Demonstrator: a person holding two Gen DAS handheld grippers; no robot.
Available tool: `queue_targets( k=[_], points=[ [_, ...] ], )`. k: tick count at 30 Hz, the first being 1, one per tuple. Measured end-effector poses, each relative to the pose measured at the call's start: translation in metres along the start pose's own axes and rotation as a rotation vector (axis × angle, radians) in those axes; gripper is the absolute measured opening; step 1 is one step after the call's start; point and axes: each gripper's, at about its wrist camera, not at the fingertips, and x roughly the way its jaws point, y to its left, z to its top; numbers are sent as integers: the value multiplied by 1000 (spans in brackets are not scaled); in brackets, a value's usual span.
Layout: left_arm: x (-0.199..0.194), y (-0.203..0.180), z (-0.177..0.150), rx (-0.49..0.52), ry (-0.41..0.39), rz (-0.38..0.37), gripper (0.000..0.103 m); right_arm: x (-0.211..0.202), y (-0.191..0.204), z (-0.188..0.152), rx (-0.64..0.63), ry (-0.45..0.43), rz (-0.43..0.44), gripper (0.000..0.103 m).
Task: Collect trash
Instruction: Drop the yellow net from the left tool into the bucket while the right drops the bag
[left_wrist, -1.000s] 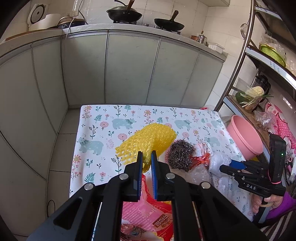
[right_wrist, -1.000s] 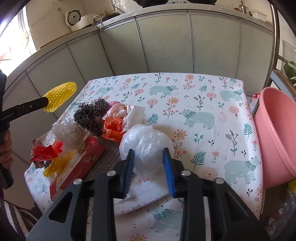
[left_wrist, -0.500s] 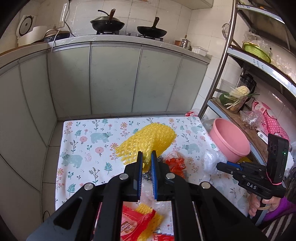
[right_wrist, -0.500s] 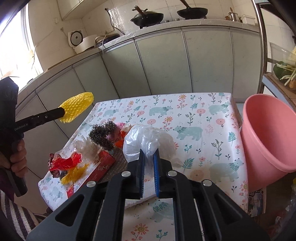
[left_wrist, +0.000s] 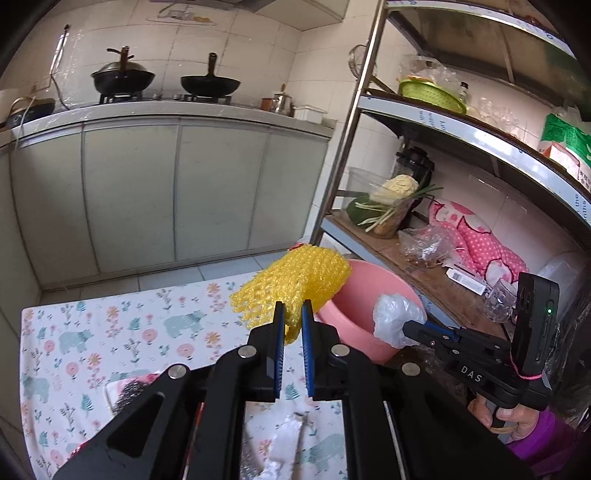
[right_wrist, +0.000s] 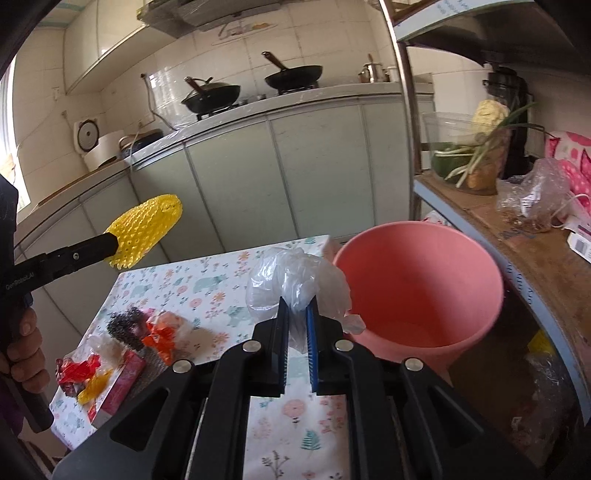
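Right now my left tool (left_wrist: 292, 325) is pinched nearly closed on the yellow foam net (left_wrist: 295, 280), a bright, bumpy mesh sleeve with a frayed, fringed lower edge; it sits at the centre of the left wrist view, lifted clear of the desk (left_wrist: 110, 332) and overlapping the rim of the pink bucket (left_wrist: 354, 332) behind it. In the right wrist view the same net shows at mid left, sticking out beyond the black fingers that grip it. My right tool (right_wrist: 297, 325) is also drawn almost together, clamped on the clear plastic bag (right_wrist: 295, 280), a thin, crinkled, translucent film bunched into a loose ball above the blue pads, hanging in the air at centre frame just left of the bucket's open mouth. The bucket stands off the desk's far right edge, beside the metal shelf. Still lying on the floral cloth at lower left of the right wrist view are a steel wool scrubber (right_wrist: 123, 326), orange and red wrappers (right_wrist: 160, 338) touching it, and a red carton (right_wrist: 118, 384) near the desk's corner.
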Motion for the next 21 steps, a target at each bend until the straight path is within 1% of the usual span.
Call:
queue_targets(
  k=[5, 9, 13, 21],
  points=[
    [37, -35, 7, 52, 25, -60, 8, -2, -31, 2, 43, -25, -83, 9],
    [69, -57, 8, 91, 59, -79, 8, 5, -50, 0, 62, -18, -135, 9],
    [103, -75, 7, 131, 111, -78, 8, 18, -64, 0, 82, 2, -166, 9],
    [168, -101, -1, 189, 257, -76, 8, 44, -81, -4, 87, 72, -223, 9]
  ],
)
